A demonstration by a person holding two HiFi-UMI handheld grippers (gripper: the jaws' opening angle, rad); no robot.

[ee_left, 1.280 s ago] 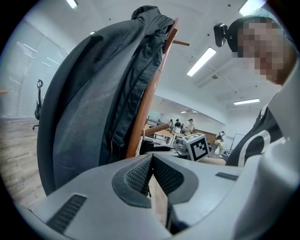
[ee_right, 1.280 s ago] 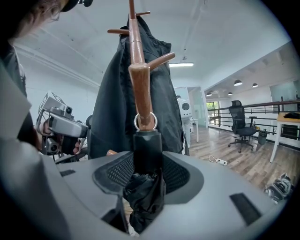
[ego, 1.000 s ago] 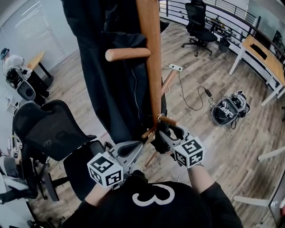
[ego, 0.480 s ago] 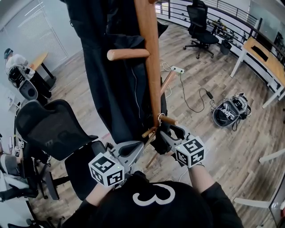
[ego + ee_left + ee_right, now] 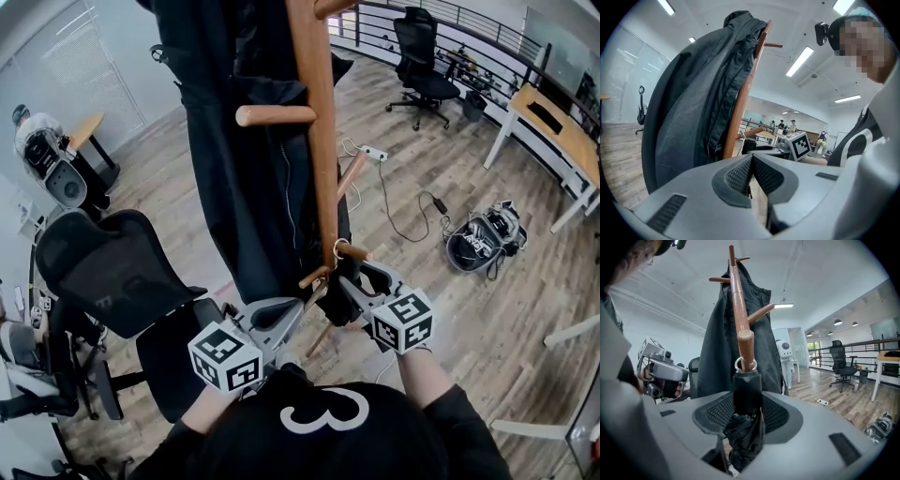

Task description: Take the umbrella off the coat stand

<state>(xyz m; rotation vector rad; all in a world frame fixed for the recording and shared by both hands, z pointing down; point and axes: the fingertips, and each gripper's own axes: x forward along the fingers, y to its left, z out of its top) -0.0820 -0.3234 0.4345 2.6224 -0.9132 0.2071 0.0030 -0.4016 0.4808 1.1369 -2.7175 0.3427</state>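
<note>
Room: wood-plank office floor (image 5: 422, 234), black mesh swivel chair (image 5: 103, 272) nearby.
Right tool (image 5: 747, 414): clamped on the folded black umbrella (image 5: 746, 432).
Left tool (image 5: 751, 174): jaws pressed together, empty.
Umbrella: its metal ring (image 5: 744, 364) still circles a peg (image 5: 746, 348) of the brown wooden coat stand (image 5: 319, 141).
Change: almost none; the lift-off is still to do.
</note>
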